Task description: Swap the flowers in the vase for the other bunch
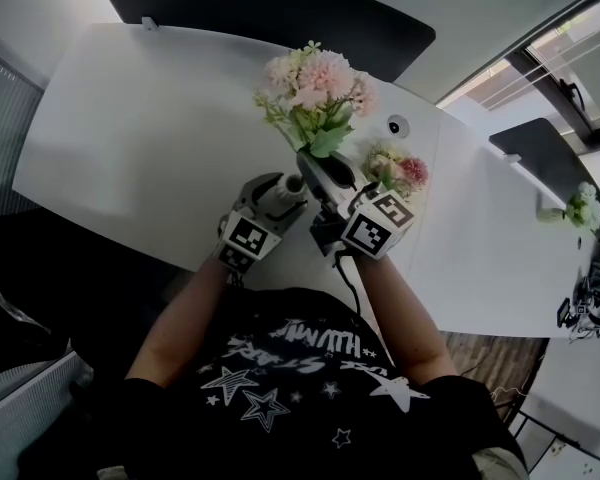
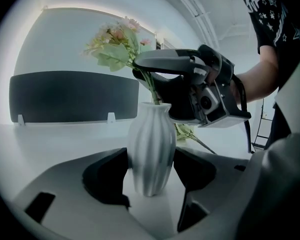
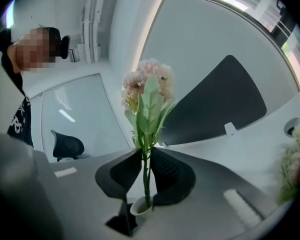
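The fingers [image 3: 121,173] of the right gripper [image 3: 146,159] stand narrow, pinched on the green stems [image 3: 147,184] of the pink bunch [image 3: 149,86]. They grip low down, just above where the stems enter the mouth of the vase [image 3: 140,210]. The bunch's long axis runs upright: the stems go straight down into the vase, and the leaves and pale pink blossoms point up above the fingers.

The left gripper [image 2: 150,159] has its fingers [image 2: 106,176] spread wide around the belly of the white ribbed vase, with one dark pad against each side (a broad hold, flush with the ribs). The vase stands upright on the white tabletop [image 1: 150,148], neck up. In the left gripper view the right gripper reaches in level from the right, above the vase's neck.

In the head view the two grippers meet near the tabletop's near edge, right in front of the person, with the blossoms rising beyond them. The second bunch [image 1: 400,170] lies on its side on the tabletop just to the right of the vase, its stems partly hidden behind the right gripper. A dark screen [image 1: 270,8] runs along the far edge.
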The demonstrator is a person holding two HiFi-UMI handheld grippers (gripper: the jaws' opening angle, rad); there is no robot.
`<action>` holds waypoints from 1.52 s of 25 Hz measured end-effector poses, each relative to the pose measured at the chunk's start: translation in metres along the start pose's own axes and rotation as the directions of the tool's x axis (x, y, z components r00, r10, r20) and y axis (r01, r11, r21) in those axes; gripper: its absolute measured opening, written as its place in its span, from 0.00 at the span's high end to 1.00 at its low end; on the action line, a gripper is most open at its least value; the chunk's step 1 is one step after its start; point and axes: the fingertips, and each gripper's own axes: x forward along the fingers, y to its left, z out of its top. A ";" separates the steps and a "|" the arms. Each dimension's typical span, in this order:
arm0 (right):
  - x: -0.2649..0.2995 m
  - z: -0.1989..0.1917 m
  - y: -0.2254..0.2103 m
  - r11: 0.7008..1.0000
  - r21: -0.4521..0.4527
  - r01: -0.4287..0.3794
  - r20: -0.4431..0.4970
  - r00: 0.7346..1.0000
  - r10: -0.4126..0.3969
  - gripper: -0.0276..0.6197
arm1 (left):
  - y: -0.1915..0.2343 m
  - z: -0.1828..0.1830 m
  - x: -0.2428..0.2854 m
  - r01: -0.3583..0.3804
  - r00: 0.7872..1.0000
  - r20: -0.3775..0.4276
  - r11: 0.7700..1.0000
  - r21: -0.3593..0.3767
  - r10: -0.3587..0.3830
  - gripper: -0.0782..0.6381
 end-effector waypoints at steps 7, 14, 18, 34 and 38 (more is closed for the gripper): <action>-0.005 -0.014 0.005 0.992 -0.127 0.009 -0.104 0.994 -0.022 0.87 | 0.007 0.006 0.003 -0.004 1.000 -0.009 1.000 0.002 0.005 0.48; -0.013 -0.031 0.007 0.974 -0.221 0.047 -0.154 0.985 -0.082 0.86 | 0.006 0.010 0.002 -0.008 1.000 -0.010 1.000 0.009 0.008 0.48; -0.015 -0.039 0.007 0.966 -0.251 0.067 -0.174 0.978 -0.113 0.86 | 0.006 0.009 0.001 -0.012 1.000 -0.010 1.000 0.004 0.012 0.48; -0.030 -0.051 0.006 0.968 -0.216 0.127 -0.176 0.970 -0.166 0.68 | 0.006 0.010 0.002 0.017 1.000 -0.005 1.000 -0.011 -0.017 0.48; -0.040 -0.050 0.001 0.963 -0.206 0.171 -0.148 0.968 -0.203 0.67 | 0.005 0.009 0.000 0.025 1.000 -0.001 1.000 -0.004 -0.025 0.48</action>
